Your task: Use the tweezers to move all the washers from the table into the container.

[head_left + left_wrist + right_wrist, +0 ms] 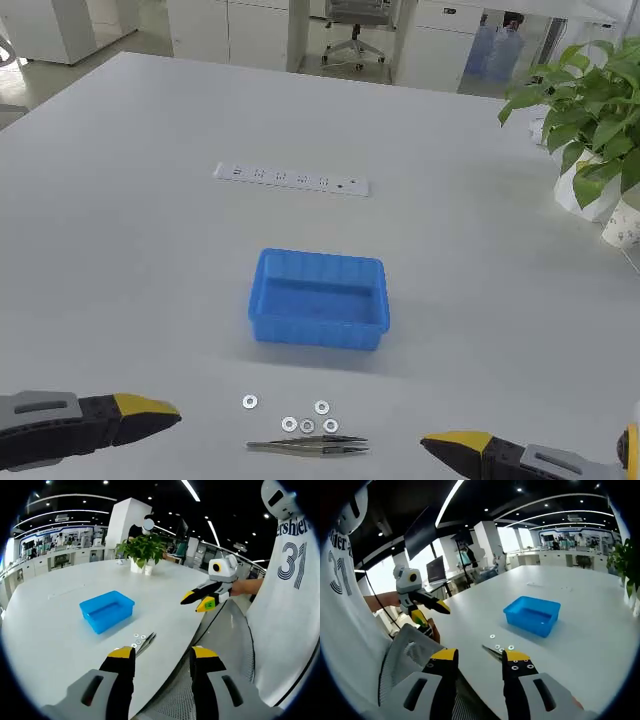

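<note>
A person at a white bench [120,250] holds a two-jaw gripper in each hand. 5 washers [307,426] lie on the bench top in front of a blue plastic container [320,300]. The washers sit in a loose cluster near the bench's near edge, 1 a little apart on the left and 4 close together to its right. All 5 are on the bench, outside the container.

A pair of metal tweezers [308,445] lies flat just beside the cluster, on the side nearest the person. It runs crosswise in the head view and is apart from both grippers. The container stands with its open top up, farther from the person and apart from the washers.

The left gripper [150,412] enters at the lower left of the head view, its yellow tips pointing toward the tweezers but well short of them. In the left gripper view its jaws stand spread and pinch nothing. The right gripper [455,443] enters at the lower right, pointing back toward the tweezers. In the right gripper view its jaws are likewise spread and hold nothing.

Beyond the container a white power strip [290,180] lies on the bench. A potted green plant [590,110] stands at the far right side, and an office chair [355,25] sits past the far edge. The person's white shirt [287,570], marked 31, fills the right side of the left gripper view.
</note>
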The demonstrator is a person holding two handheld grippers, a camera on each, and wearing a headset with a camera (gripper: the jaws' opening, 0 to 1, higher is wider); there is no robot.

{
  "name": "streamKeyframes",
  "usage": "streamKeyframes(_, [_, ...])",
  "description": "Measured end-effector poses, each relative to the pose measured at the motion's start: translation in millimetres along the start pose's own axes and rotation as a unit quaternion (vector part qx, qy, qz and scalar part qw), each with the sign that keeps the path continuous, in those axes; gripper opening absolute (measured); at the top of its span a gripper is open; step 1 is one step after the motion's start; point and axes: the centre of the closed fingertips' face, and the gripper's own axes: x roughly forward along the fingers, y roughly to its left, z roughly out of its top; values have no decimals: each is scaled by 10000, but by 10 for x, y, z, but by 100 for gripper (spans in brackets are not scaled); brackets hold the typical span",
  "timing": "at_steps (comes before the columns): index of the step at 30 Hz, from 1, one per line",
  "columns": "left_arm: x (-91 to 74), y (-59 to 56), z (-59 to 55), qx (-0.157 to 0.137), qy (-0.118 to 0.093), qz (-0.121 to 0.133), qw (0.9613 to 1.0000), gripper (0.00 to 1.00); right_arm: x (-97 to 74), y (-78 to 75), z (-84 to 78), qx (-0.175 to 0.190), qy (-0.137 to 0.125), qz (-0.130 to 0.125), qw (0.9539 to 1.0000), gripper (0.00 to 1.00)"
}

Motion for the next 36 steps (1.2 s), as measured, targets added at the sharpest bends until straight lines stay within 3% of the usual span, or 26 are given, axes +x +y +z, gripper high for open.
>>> streamKeyframes(18, [-30,-12,-49,-24,22,72,10000,48,5,15,33,12,-19,-9,10000,34])
streamKeyframes(25, [18,-27,-148,-25,167,18,9999,47,-5,-19,-6,69,37,-71,9999,34])
streamKeyframes(36, [130,21,-190,-31,239,-65,9997,47,62,-80,-28,69,140,-65,9999,34])
